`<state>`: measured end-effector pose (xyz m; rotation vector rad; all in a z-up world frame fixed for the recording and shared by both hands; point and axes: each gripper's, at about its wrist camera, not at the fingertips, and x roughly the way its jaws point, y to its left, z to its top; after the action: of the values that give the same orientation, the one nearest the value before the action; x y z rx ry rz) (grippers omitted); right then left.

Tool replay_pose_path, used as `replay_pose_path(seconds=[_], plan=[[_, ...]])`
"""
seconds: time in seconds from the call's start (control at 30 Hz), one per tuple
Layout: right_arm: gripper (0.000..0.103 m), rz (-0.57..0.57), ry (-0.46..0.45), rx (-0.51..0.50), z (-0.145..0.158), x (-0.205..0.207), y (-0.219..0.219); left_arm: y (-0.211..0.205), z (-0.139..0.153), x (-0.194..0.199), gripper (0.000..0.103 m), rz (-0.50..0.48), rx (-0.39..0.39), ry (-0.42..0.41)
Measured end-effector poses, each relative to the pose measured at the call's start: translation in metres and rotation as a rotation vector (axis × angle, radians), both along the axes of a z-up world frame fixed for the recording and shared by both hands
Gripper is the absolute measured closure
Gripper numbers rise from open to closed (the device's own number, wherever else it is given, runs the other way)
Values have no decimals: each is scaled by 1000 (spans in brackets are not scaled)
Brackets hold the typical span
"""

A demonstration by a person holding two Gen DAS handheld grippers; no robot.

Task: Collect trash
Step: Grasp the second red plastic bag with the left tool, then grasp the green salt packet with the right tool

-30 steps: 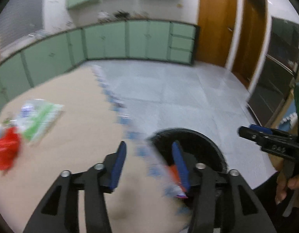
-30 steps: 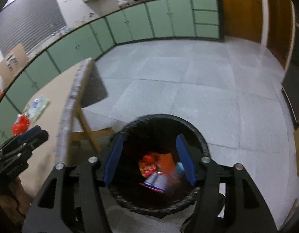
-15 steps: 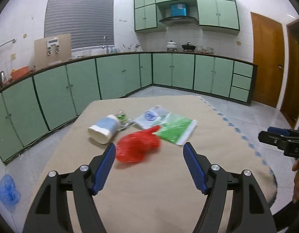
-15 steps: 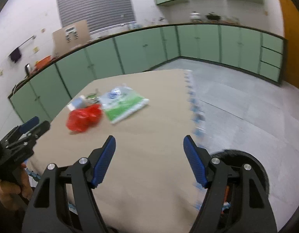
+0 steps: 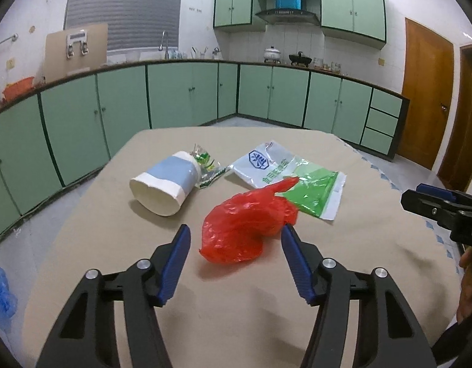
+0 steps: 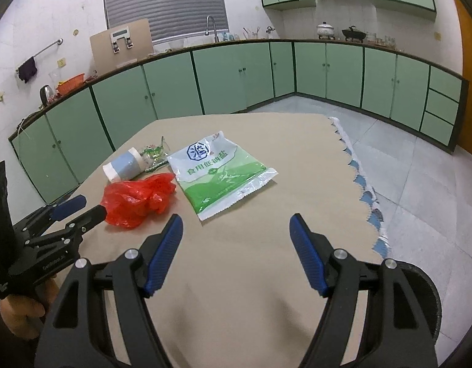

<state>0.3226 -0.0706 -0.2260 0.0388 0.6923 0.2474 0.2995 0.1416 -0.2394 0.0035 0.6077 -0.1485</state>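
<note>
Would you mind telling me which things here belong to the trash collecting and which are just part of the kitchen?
For the job:
red plastic bag
green and white packet
tipped-over cup
small crumpled wrapper
black bin

Just lying about:
pot and wok on the counter
orange basket
kettle

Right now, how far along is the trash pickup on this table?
Nothing is in hand: the left hand-held gripper stands open around the red bag without pressing it, and the right hand-held gripper is open over bare table. Left to collect: red bag, cup, green packet, small wrapper.
</note>
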Motion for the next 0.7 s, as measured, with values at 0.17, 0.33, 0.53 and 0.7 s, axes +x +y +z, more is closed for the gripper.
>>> replay_pose_path(seconds=[0.17,0.33,0.53,0.7], plan=[[33,7,8,-3,-7,10,8,2,-12,14,50,-14,13,58],[33,13,13,2,-10,19,13,9,-23,25,95,-31,-28,134],[33,22,7,1,-9,27,19,17,-14,16,102,-21,-63,68],[33,1,12,5,-12,44,16,23,4,8,102,-8,-78,-19]])
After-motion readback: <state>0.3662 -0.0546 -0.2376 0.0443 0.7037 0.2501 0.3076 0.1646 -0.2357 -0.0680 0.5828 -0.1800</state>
